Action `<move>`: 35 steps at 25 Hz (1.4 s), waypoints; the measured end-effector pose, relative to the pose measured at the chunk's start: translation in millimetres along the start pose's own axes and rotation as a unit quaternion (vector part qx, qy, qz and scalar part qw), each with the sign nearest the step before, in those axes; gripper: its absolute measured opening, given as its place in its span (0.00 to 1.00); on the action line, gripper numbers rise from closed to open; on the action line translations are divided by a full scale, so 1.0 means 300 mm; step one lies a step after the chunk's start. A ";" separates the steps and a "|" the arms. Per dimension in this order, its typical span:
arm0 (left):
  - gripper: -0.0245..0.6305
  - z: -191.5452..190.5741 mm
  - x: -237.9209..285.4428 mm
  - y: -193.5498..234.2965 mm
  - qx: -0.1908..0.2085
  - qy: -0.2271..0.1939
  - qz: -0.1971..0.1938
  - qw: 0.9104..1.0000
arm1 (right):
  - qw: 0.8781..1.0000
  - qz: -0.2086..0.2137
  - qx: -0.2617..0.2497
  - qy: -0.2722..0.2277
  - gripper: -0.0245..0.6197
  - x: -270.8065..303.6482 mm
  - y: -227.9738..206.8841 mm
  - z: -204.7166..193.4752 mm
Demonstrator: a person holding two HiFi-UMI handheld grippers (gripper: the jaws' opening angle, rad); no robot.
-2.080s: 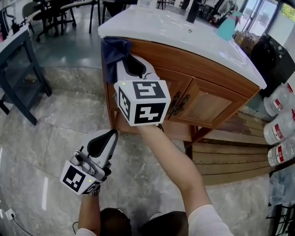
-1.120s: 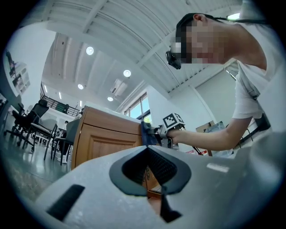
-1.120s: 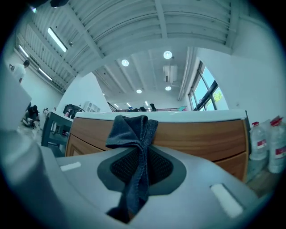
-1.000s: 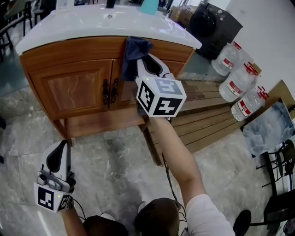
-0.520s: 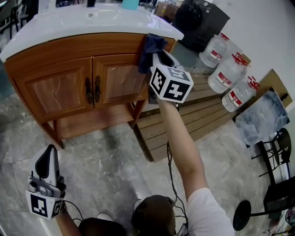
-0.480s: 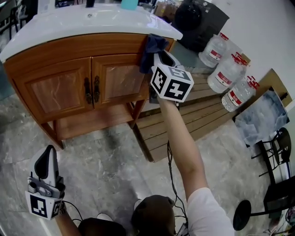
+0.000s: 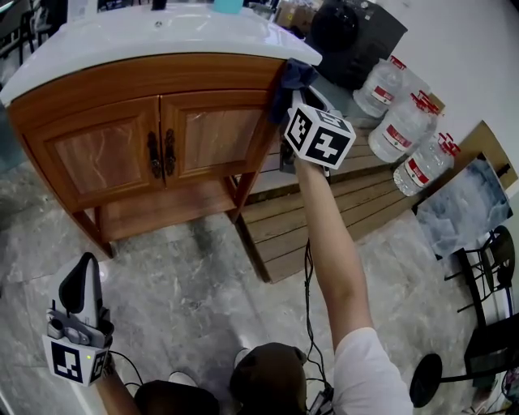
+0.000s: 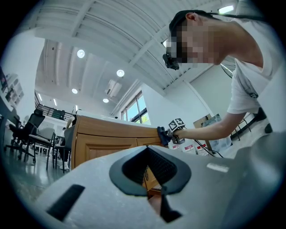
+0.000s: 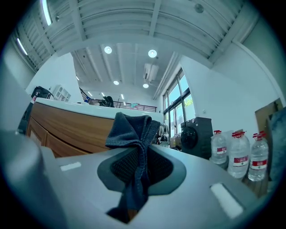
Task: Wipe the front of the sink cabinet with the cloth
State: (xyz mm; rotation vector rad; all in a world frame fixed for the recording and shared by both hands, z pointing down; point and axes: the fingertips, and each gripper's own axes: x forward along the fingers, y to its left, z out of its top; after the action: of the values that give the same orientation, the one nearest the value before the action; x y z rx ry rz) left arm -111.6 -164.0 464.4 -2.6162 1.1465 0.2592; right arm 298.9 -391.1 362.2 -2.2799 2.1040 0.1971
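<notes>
The right gripper [image 7: 300, 92] hides part of the cloth [image 7: 293, 73] in head view.

floor [image 7: 186, 267] before the sink cabinet [image 7: 105, 154] front is open. water bottles [image 7: 401, 134] and a slatted platform [image 7: 381, 203] crowd its right end.

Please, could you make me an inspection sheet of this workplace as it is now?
Surface: wooden cabinet front, both doors closed; no stains visible.
Job's things: dark blue cloth at the cabinet's upper right corner.
Clutter: teal object on the white sink top, cut off by the frame.
Grippers: right gripper jaws shut on the cloth; left gripper low, jaws shut, empty.
Cables: black cable beside the right arm.
Surroundings: marble floor, wooden pallet, water bottles, washing machine.
</notes>
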 end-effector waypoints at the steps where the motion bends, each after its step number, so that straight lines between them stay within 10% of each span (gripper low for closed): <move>1: 0.04 0.001 0.002 -0.002 0.000 0.000 -0.001 1.000 | 1.000 0.000 0.000 0.001 0.11 0.000 0.000 -0.002; 8: 0.04 -0.015 0.011 -0.008 0.000 0.004 -0.007 1.000 | 1.000 0.028 0.008 -0.012 0.11 -0.054 0.051 0.037; 12: 0.04 -0.012 0.011 -0.021 -0.001 -0.002 -0.004 1.000 | 0.991 0.110 0.057 -0.040 0.11 -0.160 0.226 0.083; 23: 0.04 -0.004 0.027 -0.026 -0.001 -0.022 0.010 1.000 | 0.903 0.411 0.121 -0.043 0.11 -0.436 1.105 0.042; 29: 0.04 0.025 -0.052 0.072 -0.009 -0.038 0.077 0.996 | 0.867 0.481 0.126 -0.033 0.11 -0.451 1.479 0.045; 35: 0.04 0.045 -0.142 0.159 -0.012 -0.049 0.125 0.991 | 0.867 0.485 0.117 -0.003 0.11 -0.371 1.703 -0.022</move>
State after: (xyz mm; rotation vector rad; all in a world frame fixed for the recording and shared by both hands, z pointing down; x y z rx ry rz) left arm -176.3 -161.2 454.6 -2.4461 1.4449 0.4506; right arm -217.2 -324.4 413.1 -0.9187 2.8544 -0.0434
